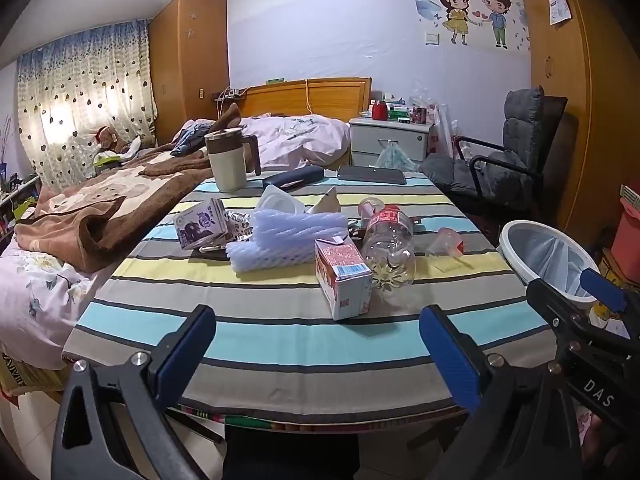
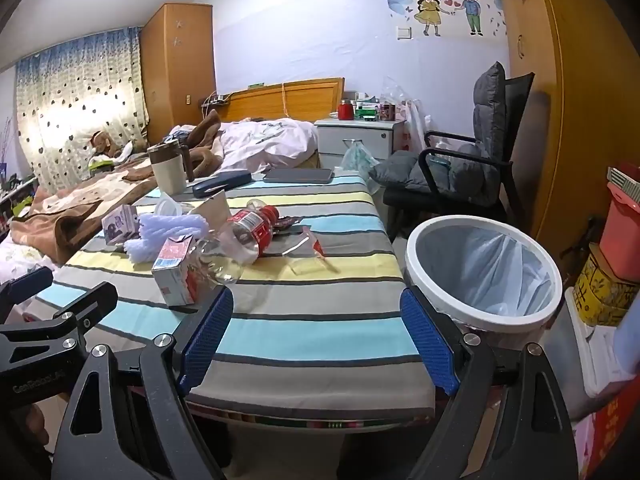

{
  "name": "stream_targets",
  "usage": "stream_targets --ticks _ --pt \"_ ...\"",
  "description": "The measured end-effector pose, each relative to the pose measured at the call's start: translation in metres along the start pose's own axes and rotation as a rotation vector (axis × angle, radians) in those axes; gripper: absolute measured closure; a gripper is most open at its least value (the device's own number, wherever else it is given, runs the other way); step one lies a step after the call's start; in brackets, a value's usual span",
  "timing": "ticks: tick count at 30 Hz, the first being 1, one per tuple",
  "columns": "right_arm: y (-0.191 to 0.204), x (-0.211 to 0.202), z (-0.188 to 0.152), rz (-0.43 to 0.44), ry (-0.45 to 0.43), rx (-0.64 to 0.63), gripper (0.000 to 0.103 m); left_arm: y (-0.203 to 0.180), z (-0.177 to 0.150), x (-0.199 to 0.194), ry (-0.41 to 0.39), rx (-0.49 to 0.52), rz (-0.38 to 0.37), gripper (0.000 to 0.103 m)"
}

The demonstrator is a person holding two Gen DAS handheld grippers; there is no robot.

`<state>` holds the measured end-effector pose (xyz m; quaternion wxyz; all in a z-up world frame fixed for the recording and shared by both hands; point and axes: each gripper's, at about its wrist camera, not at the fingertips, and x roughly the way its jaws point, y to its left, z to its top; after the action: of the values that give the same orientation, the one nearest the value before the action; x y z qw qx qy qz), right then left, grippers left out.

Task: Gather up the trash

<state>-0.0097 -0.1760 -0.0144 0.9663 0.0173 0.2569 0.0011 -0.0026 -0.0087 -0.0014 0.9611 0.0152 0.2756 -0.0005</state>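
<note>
Trash lies on a striped table (image 1: 280,332): a red-and-white carton (image 1: 344,280), an empty clear bottle with a red label (image 1: 388,244), pale foam netting (image 1: 288,240), a purple carton (image 1: 202,222), a white plastic cup (image 1: 278,200) and a clear wrapper (image 1: 448,242). A white lined bin (image 2: 484,272) stands at the table's right edge. My left gripper (image 1: 318,354) is open and empty at the near table edge, in front of the red carton. My right gripper (image 2: 320,336) is open and empty, between the table's near right corner and the bin.
A beige mug (image 1: 228,160), a dark case (image 1: 294,178) and a phone (image 1: 372,175) sit at the table's far end. A bed (image 1: 80,216) with blankets lies left. A grey armchair (image 2: 472,160) and boxes (image 2: 608,276) stand right.
</note>
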Motion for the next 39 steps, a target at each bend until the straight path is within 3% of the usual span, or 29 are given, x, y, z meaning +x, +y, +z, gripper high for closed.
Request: stream_targets --ticks 39 --pt "0.003 0.002 0.003 -0.018 0.005 0.001 0.017 0.013 0.0 -0.002 0.013 -0.021 0.0 0.0"
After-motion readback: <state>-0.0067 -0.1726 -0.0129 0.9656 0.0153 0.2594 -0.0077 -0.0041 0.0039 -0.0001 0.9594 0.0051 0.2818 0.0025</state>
